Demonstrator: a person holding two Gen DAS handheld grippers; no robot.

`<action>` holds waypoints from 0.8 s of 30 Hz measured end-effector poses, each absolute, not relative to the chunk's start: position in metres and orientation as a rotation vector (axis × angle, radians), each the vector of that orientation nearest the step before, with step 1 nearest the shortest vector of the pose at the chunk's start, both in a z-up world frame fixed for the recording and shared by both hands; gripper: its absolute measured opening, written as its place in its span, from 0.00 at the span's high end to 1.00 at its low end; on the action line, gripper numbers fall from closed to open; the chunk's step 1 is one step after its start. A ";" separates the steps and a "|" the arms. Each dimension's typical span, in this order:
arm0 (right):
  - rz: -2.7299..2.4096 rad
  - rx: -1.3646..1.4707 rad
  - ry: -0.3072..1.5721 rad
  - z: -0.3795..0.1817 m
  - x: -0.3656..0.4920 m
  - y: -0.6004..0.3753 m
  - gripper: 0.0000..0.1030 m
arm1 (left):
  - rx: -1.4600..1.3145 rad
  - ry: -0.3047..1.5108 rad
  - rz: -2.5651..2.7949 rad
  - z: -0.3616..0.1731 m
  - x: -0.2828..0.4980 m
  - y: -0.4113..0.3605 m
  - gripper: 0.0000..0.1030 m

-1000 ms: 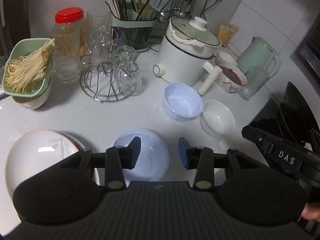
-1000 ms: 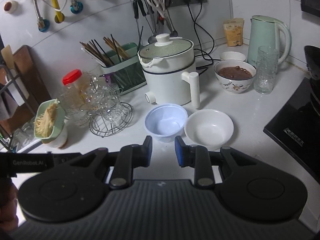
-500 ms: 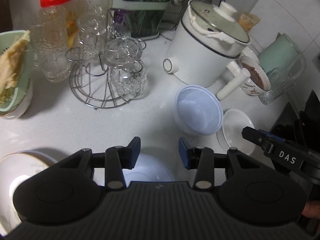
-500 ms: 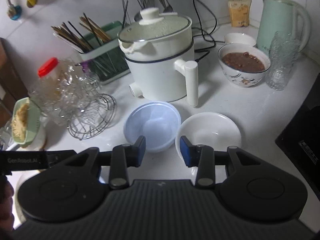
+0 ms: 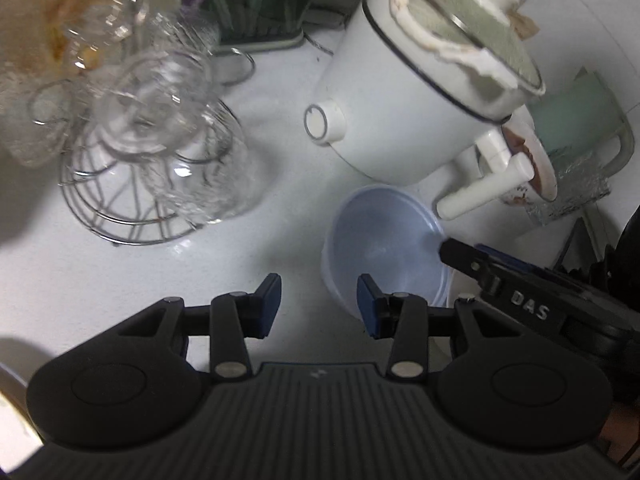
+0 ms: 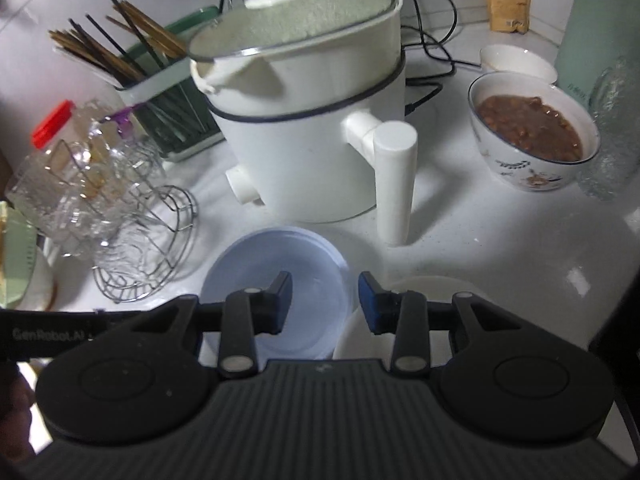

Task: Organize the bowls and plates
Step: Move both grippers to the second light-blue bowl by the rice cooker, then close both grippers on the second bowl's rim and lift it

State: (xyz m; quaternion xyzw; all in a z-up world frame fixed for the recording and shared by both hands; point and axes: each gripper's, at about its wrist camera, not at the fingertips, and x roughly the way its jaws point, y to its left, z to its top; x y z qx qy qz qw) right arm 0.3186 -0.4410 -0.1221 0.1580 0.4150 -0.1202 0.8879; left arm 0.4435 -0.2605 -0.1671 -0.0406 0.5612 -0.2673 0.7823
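Blue plastic bowl [image 6: 276, 280]: sitting upright and empty on the white bench [image 6: 480, 240], just in front of the cooking pot [image 6: 312, 120] and beside a white bowl [image 6: 424, 284]. Pale, translucent, thin-walled, likely light. Right hand-held gripper [image 6: 323, 303] is hovering over its near rim, jaws apart, holding nothing; left hand-held gripper [image 5: 318, 306] is likewise spread and empty, just left of the bowl [image 5: 384, 248]. Risk: both grippers are crowding one bowl and may be colliding; a pinch on the thin rim could be tipping it against the pot's handle [image 6: 394, 184].
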 end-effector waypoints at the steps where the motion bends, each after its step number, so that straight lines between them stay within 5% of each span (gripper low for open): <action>1: -0.254 0.321 0.873 -0.126 0.322 -0.442 0.62 | -0.093 1.223 -0.585 -0.171 0.446 -0.264 0.54; 11: -0.256 0.285 0.911 -0.145 0.345 -0.452 0.67 | -0.129 1.243 -0.593 -0.196 0.454 -0.275 0.62; 16: -0.225 0.294 0.940 -0.152 0.350 -0.452 0.87 | -0.165 1.236 -0.577 -0.204 0.456 -0.277 0.87; 24: -0.181 0.314 0.945 -0.149 0.348 -0.452 0.90 | -0.155 1.239 -0.565 -0.196 0.455 -0.271 0.88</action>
